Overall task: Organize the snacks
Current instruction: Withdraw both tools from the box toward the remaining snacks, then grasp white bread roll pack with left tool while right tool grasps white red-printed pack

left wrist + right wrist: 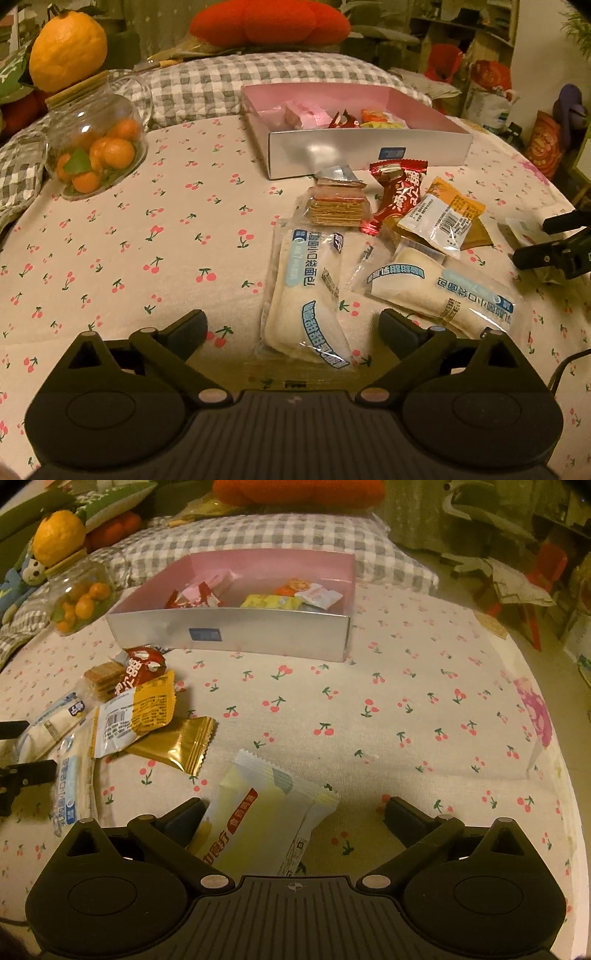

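Both claws gape empty, the right claw (293, 814) over a light, crinkly yellow packet (258, 823), best pinched across its flat middle

The cloth (406, 657) is matt woven fabric printed with cherries. The box (258, 631) looks like card, with a satin silver outside and a smooth pink inside. The bread bags (306, 291) are clear glossy plastic; the gold wrapper (181, 746) is shiny foil. The jar (92, 122) is clear glass. The left claw (291, 330) and right claw (293, 816) are matt black plastic.
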`<state>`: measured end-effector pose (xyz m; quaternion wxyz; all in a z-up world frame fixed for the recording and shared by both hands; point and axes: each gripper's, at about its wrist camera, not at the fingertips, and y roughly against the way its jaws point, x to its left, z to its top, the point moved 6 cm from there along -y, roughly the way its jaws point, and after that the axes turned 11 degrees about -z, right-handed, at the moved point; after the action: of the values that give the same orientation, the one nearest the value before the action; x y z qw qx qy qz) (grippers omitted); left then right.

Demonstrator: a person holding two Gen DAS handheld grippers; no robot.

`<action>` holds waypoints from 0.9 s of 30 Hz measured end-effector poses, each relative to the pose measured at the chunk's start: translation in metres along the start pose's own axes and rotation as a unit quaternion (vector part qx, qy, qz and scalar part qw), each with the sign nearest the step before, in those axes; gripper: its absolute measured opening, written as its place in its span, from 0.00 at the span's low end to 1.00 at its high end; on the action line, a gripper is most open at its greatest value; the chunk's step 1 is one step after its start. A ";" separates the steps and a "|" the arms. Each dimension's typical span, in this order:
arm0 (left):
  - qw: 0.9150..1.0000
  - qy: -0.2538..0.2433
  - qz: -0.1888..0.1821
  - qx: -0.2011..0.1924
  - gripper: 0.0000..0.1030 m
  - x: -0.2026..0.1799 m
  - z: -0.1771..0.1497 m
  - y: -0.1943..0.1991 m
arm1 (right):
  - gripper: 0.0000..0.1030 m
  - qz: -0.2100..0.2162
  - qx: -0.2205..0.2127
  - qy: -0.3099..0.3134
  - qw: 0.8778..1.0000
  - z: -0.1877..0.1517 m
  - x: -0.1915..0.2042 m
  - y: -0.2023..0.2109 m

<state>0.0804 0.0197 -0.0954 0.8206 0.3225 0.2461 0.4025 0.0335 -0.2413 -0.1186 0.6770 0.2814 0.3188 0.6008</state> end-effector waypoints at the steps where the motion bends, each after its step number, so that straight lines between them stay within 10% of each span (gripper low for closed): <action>1: 1.000 0.000 0.000 0.000 0.97 0.000 0.000 0.000 | 1.00 -0.004 0.007 -0.004 1.000 0.000 0.000 0.001; 13: 1.000 0.002 -0.001 0.004 0.82 -0.006 0.005 0.000 | 0.98 -0.026 0.053 -0.029 0.998 -0.009 0.001 0.010; 27: 0.999 0.032 0.001 -0.004 0.39 -0.001 0.011 0.005 | 0.47 -0.005 0.024 -0.013 1.000 -0.004 0.015 0.024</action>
<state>0.0841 0.0175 -0.0844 0.8130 0.3061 0.2704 0.4150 0.0163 -0.2240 -0.1039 0.6773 0.3039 0.3253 0.5858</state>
